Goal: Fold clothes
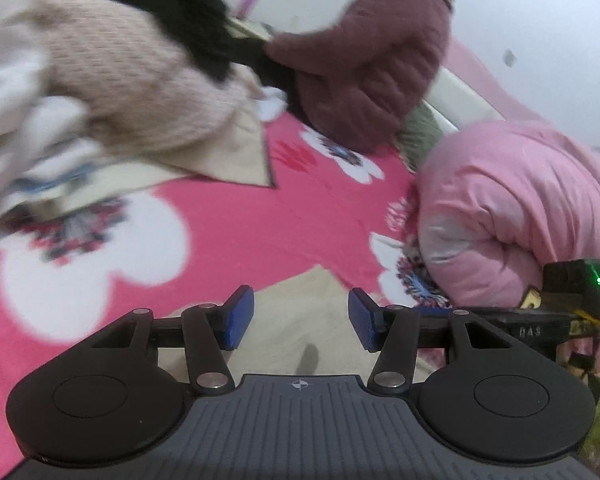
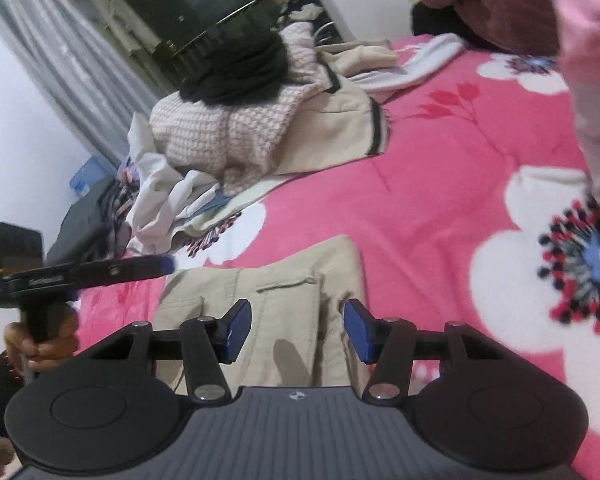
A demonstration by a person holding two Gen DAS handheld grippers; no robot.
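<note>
Near the bed's front edge: a beige garment (image 2: 268, 304) lies flat on the pink flowered bedspread (image 2: 432, 200), a pocket flap facing up, one corner pointing toward the middle of the bed. It may be partly folded or only spread out; I cannot tell which.

Heap at the far side: a pile of clothes (image 2: 228, 136) sits well apart from it, with a knitted pinkish sweater (image 2: 204, 136), a black piece on top, and a cream jacket with dark trim (image 2: 340, 132), all loose and unfolded.

Right gripper (image 2: 298, 330): jaws apart, nothing between them, hovering right over the beige garment and pointing along it toward the pile.

Left gripper (image 1: 301, 317): jaws likewise apart and empty, above the garment's near corner (image 1: 300, 320). The right view shows it held level from the left side, a hand (image 2: 44, 340) wrapped round its handle.

Doing it well: take the cloth by a single layer at an edge or corner, one tool to each side, so a fold lands square (the pocket seam makes a handy line to fold by). Keep both tools level so the fabric does not twist.

Also about: a rolled pink quilt (image 1: 520, 216) and a person in a maroon padded jacket (image 1: 380, 60) sitting at the far end.

Sharpness: both views are blurred, so finer creases cannot be read.
</note>
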